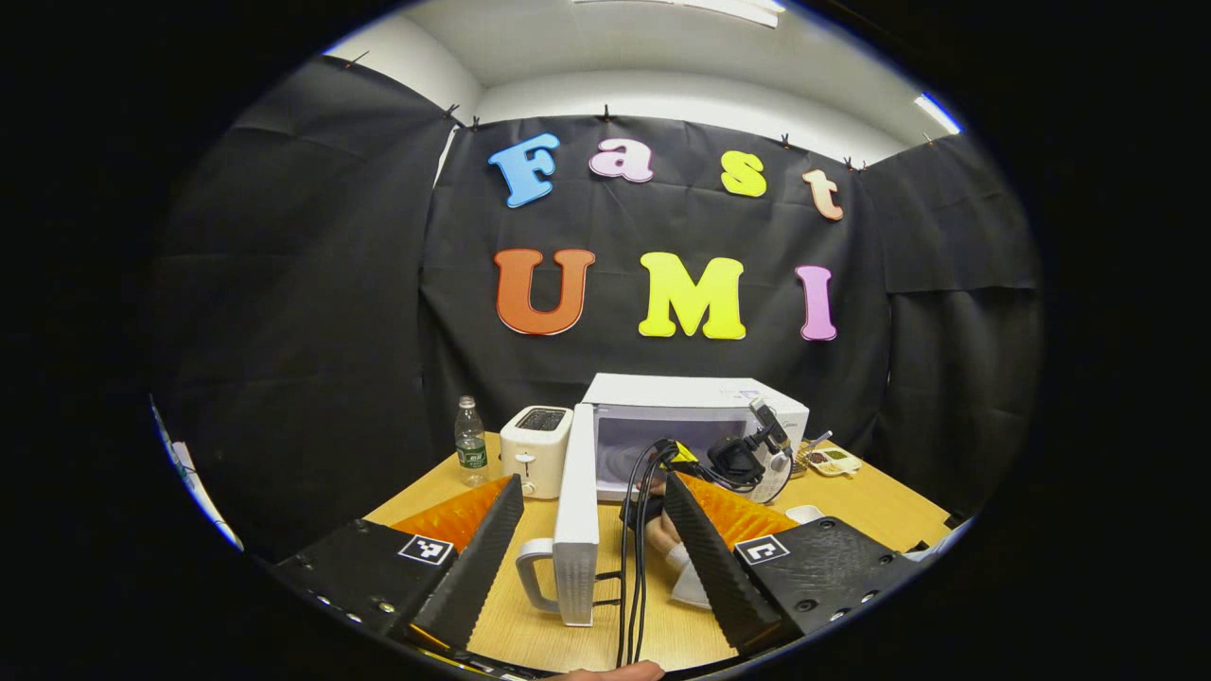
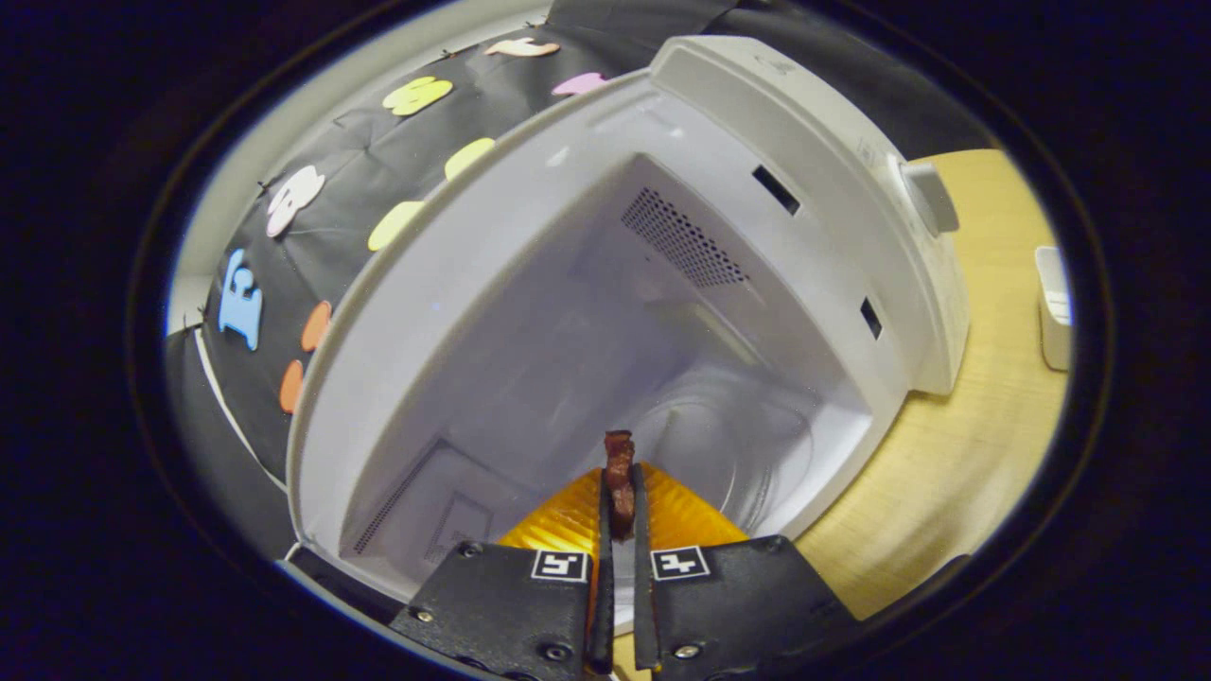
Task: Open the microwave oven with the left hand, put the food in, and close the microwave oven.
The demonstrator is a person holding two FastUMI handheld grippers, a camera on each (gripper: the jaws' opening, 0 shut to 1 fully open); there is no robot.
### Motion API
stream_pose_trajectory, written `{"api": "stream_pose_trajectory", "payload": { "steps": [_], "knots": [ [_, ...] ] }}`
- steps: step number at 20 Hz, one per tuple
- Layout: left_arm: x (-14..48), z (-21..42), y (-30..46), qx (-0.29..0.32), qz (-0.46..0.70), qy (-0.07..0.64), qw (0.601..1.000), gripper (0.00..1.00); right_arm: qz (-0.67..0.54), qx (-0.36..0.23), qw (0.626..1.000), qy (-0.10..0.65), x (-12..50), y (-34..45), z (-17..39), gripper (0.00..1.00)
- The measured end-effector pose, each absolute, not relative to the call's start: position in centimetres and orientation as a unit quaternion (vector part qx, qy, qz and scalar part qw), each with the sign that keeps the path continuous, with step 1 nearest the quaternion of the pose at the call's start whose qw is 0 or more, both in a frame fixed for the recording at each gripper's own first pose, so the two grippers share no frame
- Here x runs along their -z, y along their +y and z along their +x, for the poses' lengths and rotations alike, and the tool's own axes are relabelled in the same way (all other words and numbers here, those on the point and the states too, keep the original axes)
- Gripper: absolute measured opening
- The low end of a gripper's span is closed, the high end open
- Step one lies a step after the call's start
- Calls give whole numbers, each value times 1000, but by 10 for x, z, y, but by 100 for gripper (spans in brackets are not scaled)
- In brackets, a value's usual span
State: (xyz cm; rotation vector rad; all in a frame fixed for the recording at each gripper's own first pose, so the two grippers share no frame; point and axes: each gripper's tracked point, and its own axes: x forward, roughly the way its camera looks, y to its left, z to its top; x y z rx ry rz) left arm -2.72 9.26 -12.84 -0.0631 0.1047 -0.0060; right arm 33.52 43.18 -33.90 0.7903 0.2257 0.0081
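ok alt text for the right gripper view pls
The right gripper, shut on a dark strip of food, reaches into the open white microwave oven, above its glass turntable. A wooden table lies at right.

My left gripper [image 1: 591, 544] hangs with fingers spread wide, nothing between them. My right gripper [image 2: 620, 492] has both fingers pressed together on a small dark reddish-brown piece of food [image 2: 620, 473], view rolled sideways; it also shows farther off from the left gripper view.

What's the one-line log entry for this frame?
door: open | left gripper: open | right gripper: shut on food, inside microwave
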Motion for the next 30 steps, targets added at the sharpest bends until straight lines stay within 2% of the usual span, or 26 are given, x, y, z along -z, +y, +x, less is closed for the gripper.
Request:
{"api": "stream_pose_trajectory", "payload": {
  "steps": [1,2,7,8,9,10,11,12,15,16,17,18,19,20,21,22,23,29,30],
  "knots": [
    [131,-27,95,1,-35,54,998,92,385,-8,916,112,338,436,337,2],
    [134,-27,98,-1,-39,58,998,92,382,-9,918,109,337,435,337,12],
    [139,-26,98,8,-56,60,997,92,344,-9,932,116,340,443,340,16],
    [137,-27,95,16,-57,54,997,78,329,-10,936,121,337,443,340,34],
    [137,-27,94,21,-60,50,997,77,296,-6,945,141,347,447,342,51],
    [136,-29,94,22,-61,46,997,89,261,-15,954,148,354,450,342,69],
    [134,-30,94,23,-59,42,997,89,236,-22,960,151,356,453,336,87],
    [133,-31,94,22,-54,41,997,89,225,-28,962,152,357,453,334,100],
    [134,-35,98,14,-43,42,998,89,213,-27,964,159,359,447,328,100],
    [136,-36,99,12,-41,43,998,89,188,-19,968,164,361,444,327,88],
    [138,-38,100,11,-40,45,998,89,141,-11,975,172,364,440,324,100],
    [139,-39,102,8,-38,46,998,89,100,-15,980,171,361,440,323,87],
    [140,-41,104,4,-35,48,998,89,71,-24,983,167,357,440,320,100],
    [142,-42,107,-2,-33,49,998,89,61,-39,984,161,349,442,317,89],
    [142,-44,109,-6,-30,50,998,89,60,-56,984,155,343,443,310,100],
    [143,-44,112,-10,-27,50,998,90,61,-69,984,152,338,442,304,89],
    [145,-46,115,-15,-27,53,998,89,63,-78,984,149,332,439,299,100],
    [149,-49,142,-38,-29,52,998,89,51,-123,981,142,292,416,246,100],
    [150,-51,146,-42,-28,52,997,89,47,-124,982,137,283,407,237,89]
  ]
}}
